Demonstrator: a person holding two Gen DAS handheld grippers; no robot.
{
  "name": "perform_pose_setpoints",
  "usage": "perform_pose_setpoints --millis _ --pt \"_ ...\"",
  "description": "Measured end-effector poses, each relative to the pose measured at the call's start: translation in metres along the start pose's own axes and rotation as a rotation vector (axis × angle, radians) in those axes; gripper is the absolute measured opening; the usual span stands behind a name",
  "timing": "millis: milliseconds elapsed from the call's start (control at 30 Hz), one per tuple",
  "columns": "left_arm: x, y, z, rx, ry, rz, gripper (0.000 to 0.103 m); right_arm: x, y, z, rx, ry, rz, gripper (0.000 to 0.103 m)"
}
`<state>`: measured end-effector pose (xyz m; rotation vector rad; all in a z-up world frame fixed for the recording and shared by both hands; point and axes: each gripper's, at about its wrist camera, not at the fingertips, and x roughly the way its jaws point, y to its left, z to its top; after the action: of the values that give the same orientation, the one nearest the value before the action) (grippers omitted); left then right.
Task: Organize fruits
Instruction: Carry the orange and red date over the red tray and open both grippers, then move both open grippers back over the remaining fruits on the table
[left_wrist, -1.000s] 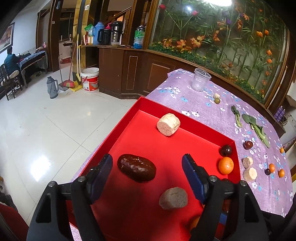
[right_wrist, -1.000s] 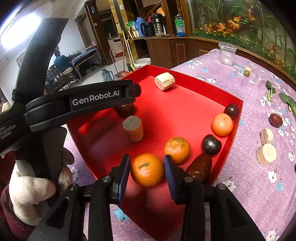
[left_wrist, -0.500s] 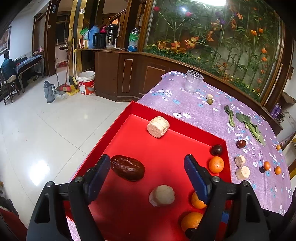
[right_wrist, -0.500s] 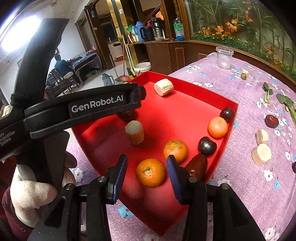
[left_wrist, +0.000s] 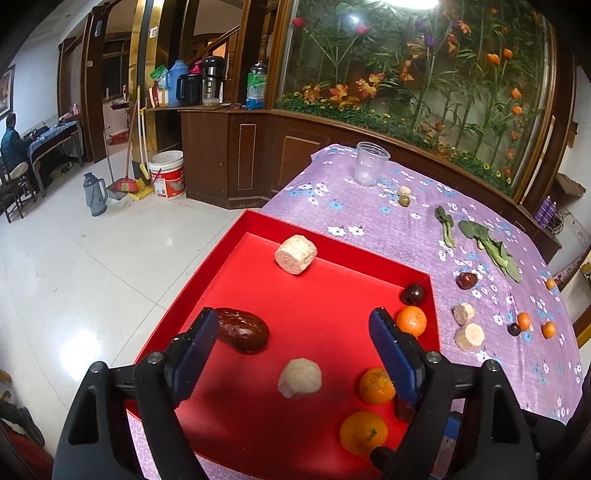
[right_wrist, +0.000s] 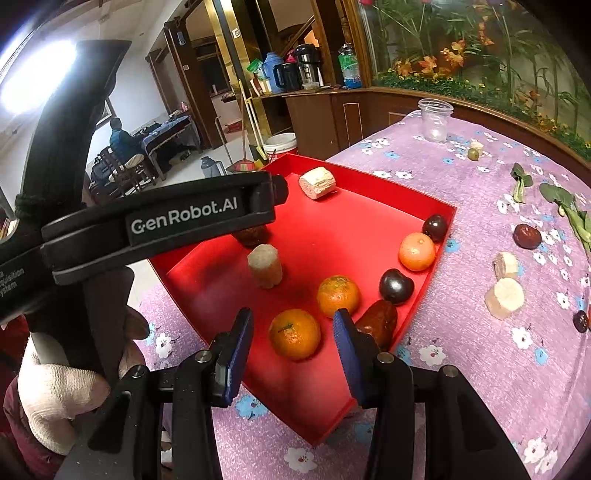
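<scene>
In the red tray (right_wrist: 439, 210), three oranges (right_wrist: 294, 334) among other fruit.

White lettering "GenRobot.AI" (right_wrist: 184, 218) runs along the black bar of the left claw's body (right_wrist: 159, 225), seen in the right wrist view above the red rectangular tray (right_wrist: 369, 192). To the left of that wording, on the same black body, smaller white print is cut off at the frame edge; only fragments such as "uisition" and "ystem" (right_wrist: 11, 282) can be made out. The white plastic bucket (left_wrist: 167, 179) on the floor, far beyond the red tray in the left wrist view, carries red markings too blurred to read. No numbers are legible anywhere.
</scene>
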<state>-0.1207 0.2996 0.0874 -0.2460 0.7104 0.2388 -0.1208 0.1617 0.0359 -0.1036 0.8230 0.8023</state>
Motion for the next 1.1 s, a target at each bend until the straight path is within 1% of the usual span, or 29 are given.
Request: perform_pose_setpoints --millis 167,367,733,967,1100 --pt "-0.011 -0.01 0.0 0.021 -0.017 -0.006 0.083 -0.01 -0.003 -0.002 0.012 -0.022 -0.004 0.055" --pt "-0.023 -0.023 -0.001 0.041 -0.038 -0.015 0.083 -0.023 -0.01 -0.007 0.033 -0.042 -0.014 0.055" --pt "-0.04 -0.055 -0.004 0.113 -0.053 -0.037 0.083 -0.046 -0.031 -0.019 0.08 -0.078 -0.04 0.058" --pt "-0.044 -0.071 -0.006 0.128 -0.04 -0.087 0.083 -0.06 -0.049 -0.028 0.12 -0.096 -0.065 0.06" --pt "-0.055 -0.082 -0.007 0.145 -0.081 -0.108 0.083 -0.07 -0.064 -0.038 0.151 -0.107 -0.093 0.06"
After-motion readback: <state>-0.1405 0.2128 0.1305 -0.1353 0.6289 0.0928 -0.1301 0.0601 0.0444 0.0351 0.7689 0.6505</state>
